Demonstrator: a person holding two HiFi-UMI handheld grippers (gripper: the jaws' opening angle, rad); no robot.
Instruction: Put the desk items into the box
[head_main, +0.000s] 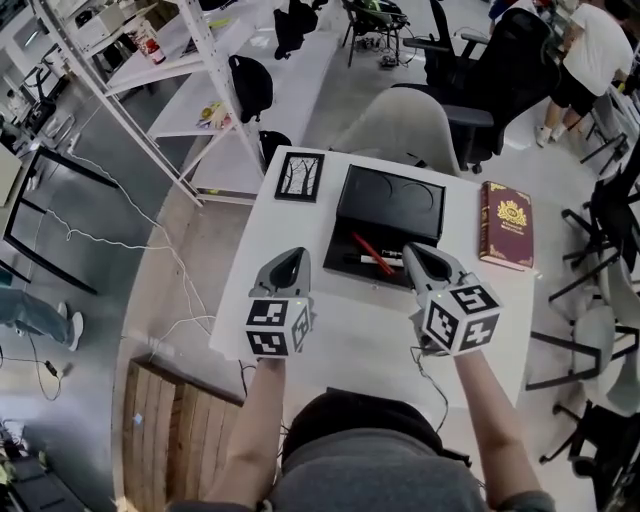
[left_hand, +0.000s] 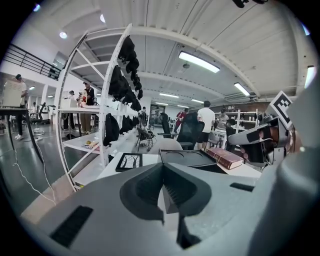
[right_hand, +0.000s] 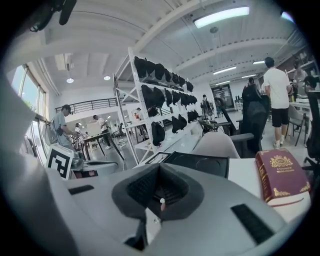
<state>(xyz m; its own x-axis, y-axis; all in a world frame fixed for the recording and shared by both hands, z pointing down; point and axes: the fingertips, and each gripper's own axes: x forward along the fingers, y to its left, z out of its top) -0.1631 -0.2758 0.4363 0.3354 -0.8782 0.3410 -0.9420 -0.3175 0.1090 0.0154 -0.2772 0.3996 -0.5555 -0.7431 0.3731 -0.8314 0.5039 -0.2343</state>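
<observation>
An open black box (head_main: 392, 203) lies on the white table (head_main: 330, 340), its lid flat behind the tray. In the tray lie a red pen (head_main: 372, 253) and a black marker (head_main: 362, 263). A black picture frame (head_main: 300, 176) lies left of the box and a dark red book (head_main: 506, 224) lies to its right. My left gripper (head_main: 290, 258) hovers shut and empty in front of the box's left corner. My right gripper (head_main: 412, 252) is shut at the tray's right end, beside the pen. Only a pale speck shows in its slit (right_hand: 161, 202). From my right gripper I see the book (right_hand: 282, 176) and the box (right_hand: 195, 164).
A grey chair (head_main: 405, 130) stands behind the table, with black office chairs (head_main: 490, 70) and a person (head_main: 590, 60) further back. A white shelf rack (head_main: 200, 90) runs along the left. A wooden pallet (head_main: 170, 430) lies on the floor at the near left.
</observation>
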